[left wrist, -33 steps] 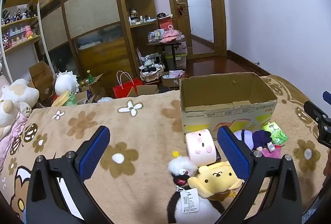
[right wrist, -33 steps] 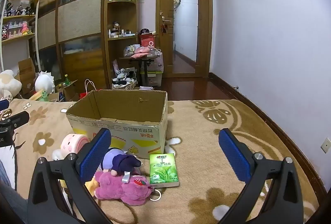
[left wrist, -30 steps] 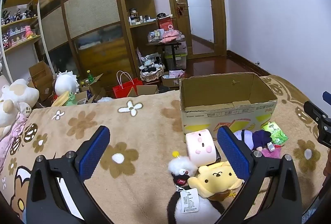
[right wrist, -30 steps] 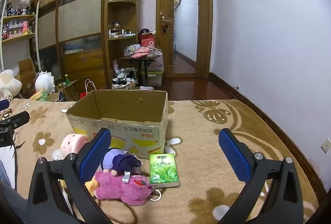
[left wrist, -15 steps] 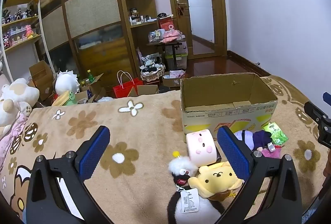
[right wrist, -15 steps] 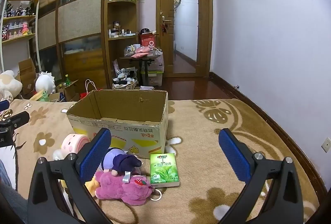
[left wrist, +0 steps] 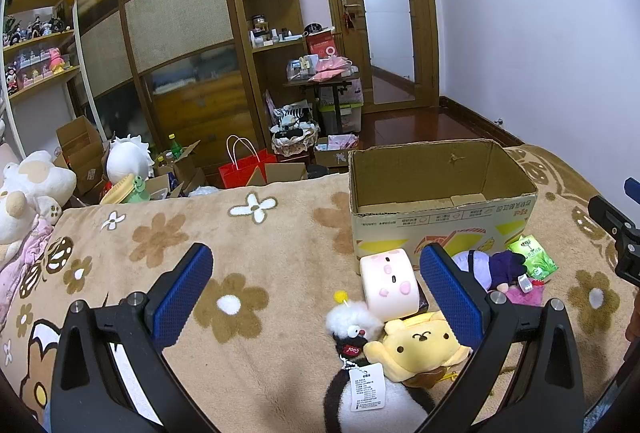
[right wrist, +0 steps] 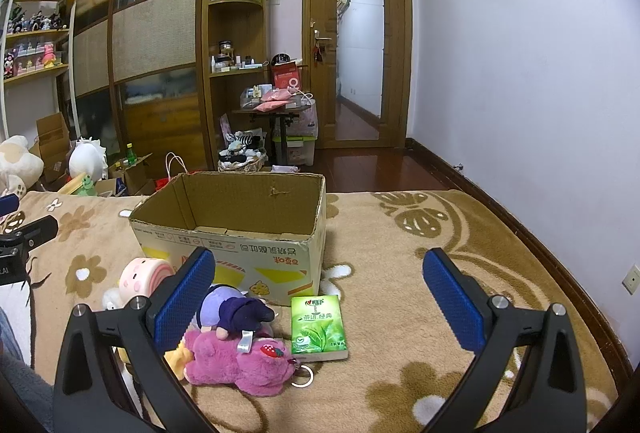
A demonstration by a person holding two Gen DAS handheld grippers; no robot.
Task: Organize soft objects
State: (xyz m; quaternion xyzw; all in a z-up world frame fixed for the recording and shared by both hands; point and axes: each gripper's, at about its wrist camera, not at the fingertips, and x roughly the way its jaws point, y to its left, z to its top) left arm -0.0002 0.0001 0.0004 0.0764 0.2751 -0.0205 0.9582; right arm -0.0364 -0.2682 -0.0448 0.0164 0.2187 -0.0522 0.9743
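Note:
An open cardboard box (left wrist: 440,217) (right wrist: 228,245) stands empty on the flowered blanket. In front of it lie soft toys: a pink roll plush (left wrist: 388,283) (right wrist: 140,275), a yellow dog plush (left wrist: 420,347), a black-and-white fluffy toy (left wrist: 352,333), a purple doll (left wrist: 490,267) (right wrist: 232,307) and a magenta bear (right wrist: 240,363). A green tissue pack (right wrist: 318,325) (left wrist: 532,259) lies beside them. My left gripper (left wrist: 316,291) is open above the toys. My right gripper (right wrist: 318,293) is open above the tissue pack.
The blanket (left wrist: 180,233) ends at a cluttered floor with a red bag (left wrist: 244,171), boxes and a white plush (left wrist: 128,163). Large plush toys (left wrist: 28,189) sit at the left. A wardrobe, shelves and a door stand behind. A white wall runs along the right.

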